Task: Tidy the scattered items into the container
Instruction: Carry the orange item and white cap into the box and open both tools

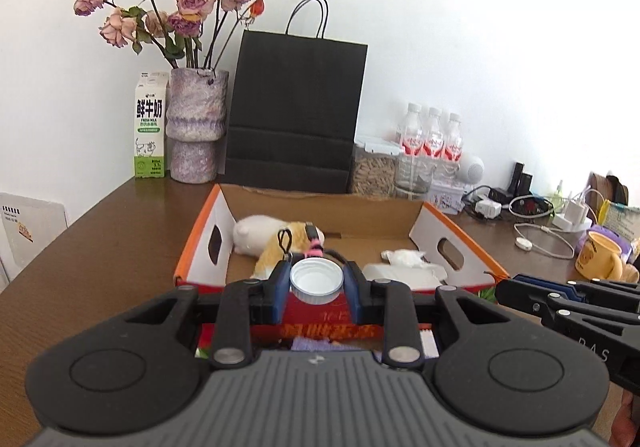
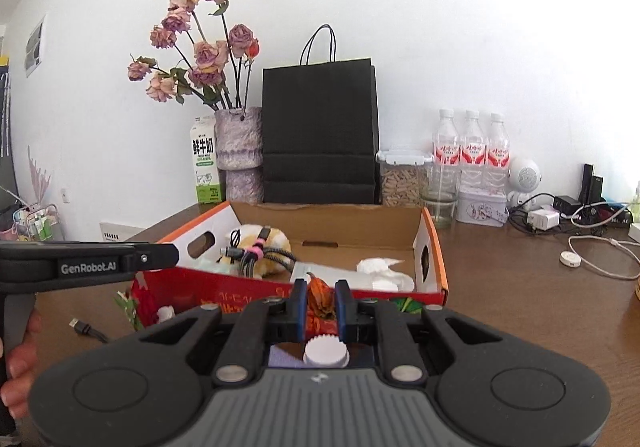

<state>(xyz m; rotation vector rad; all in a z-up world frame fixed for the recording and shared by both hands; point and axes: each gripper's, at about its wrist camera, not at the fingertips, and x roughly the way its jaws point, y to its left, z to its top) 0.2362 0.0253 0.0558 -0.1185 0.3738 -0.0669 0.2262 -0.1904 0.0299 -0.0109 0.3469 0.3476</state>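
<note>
The left tongs (image 1: pixel 316 283) clench a white bottle cap (image 1: pixel 317 280) and the right tongs (image 2: pixel 320 307) pinch an orange wrapper (image 2: pixel 319 297), both held near the cardboard box (image 2: pixel 434 247) wall for dropping inside.

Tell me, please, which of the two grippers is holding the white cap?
The left gripper grips the white cap, open side up; the right gripper pinches an orange-red item instead.
</note>
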